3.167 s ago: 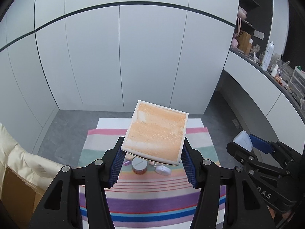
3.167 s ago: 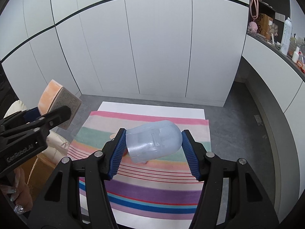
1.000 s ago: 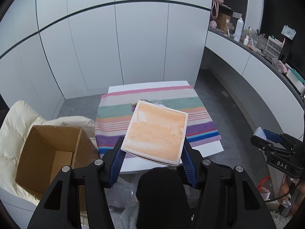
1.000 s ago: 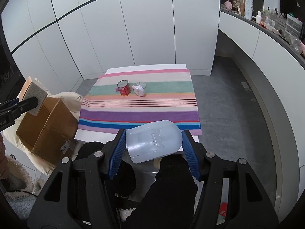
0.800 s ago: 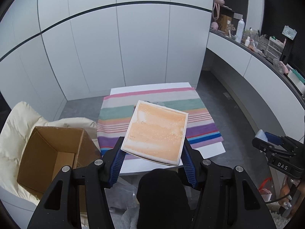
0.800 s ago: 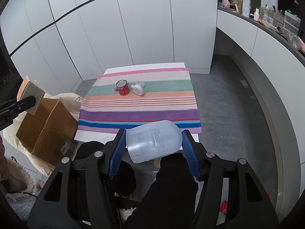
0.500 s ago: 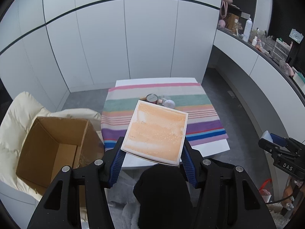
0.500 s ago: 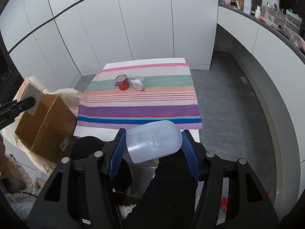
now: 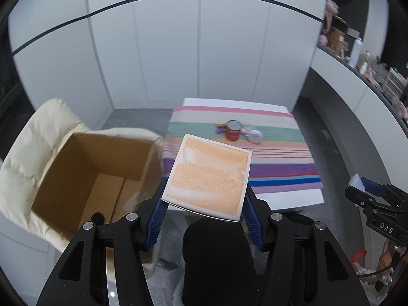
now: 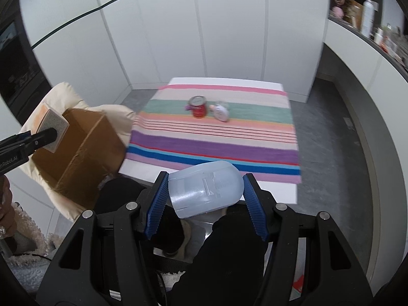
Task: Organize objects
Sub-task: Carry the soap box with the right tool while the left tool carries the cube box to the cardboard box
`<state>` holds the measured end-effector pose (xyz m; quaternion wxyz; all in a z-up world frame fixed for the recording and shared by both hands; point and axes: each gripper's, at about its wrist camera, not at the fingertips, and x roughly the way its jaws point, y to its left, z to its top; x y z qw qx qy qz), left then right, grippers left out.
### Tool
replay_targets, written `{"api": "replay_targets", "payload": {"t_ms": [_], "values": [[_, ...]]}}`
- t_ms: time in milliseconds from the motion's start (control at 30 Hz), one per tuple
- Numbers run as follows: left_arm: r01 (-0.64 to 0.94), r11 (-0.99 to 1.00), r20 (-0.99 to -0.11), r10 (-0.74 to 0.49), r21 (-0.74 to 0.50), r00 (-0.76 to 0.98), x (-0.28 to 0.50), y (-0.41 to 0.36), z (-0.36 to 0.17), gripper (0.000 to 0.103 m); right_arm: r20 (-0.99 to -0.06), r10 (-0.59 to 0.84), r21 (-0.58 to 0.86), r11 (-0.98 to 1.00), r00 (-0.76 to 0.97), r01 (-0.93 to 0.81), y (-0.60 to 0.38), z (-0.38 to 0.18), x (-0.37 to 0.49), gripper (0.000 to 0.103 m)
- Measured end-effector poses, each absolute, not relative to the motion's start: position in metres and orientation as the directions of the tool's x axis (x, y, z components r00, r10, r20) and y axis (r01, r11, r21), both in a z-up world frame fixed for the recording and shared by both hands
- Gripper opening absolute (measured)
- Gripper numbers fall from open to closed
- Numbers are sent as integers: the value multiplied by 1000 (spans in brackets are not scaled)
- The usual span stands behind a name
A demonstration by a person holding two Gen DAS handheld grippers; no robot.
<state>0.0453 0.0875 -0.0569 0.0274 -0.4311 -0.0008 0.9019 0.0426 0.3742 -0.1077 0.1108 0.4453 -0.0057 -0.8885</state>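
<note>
My left gripper [image 9: 204,219] is shut on a flat orange and white square box [image 9: 207,174], held in the air right of an open cardboard box [image 9: 84,176]. The same left gripper [image 10: 48,135] shows at the left edge of the right wrist view, over the cardboard box [image 10: 81,153]. My right gripper [image 10: 205,204] is shut on a pale blue translucent plastic case [image 10: 205,187], held above a person's dark-clothed knees. A red can [image 10: 199,107] and a white round item [image 10: 220,112] lie on the striped cloth [image 10: 216,137] of the table.
The cardboard box rests on a cream padded chair [image 9: 33,140] left of the low white table [image 9: 293,196]. White cabinet doors [image 9: 204,51] close off the far side. A cluttered counter [image 9: 369,71] runs along the right. Grey floor [image 10: 331,137] lies right of the table.
Both views have swung left: the cardboard box has grown larger and nearer under my left gripper, and the table has shifted right. Both grips are unchanged.
</note>
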Motion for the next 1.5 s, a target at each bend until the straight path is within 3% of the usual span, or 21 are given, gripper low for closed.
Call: {"api": "replay_targets", "payload": {"t_ms": [700,1033,1500], "values": [[402,-916,-805,-247,11,-540,131,-102,-85,57,-807,-472,131,-729,-355,672,139,-132,57,61],[431,-902,-823,-227,-24,-520,126,-133,-104,57,-824,-496,135,-641,-274,755,83,-144,69,61],[436,-900,-860,-203,-25,-469,78,-152,-144,57,-828,-504,149,-619,-245,771,42,-160,21,61]]}}
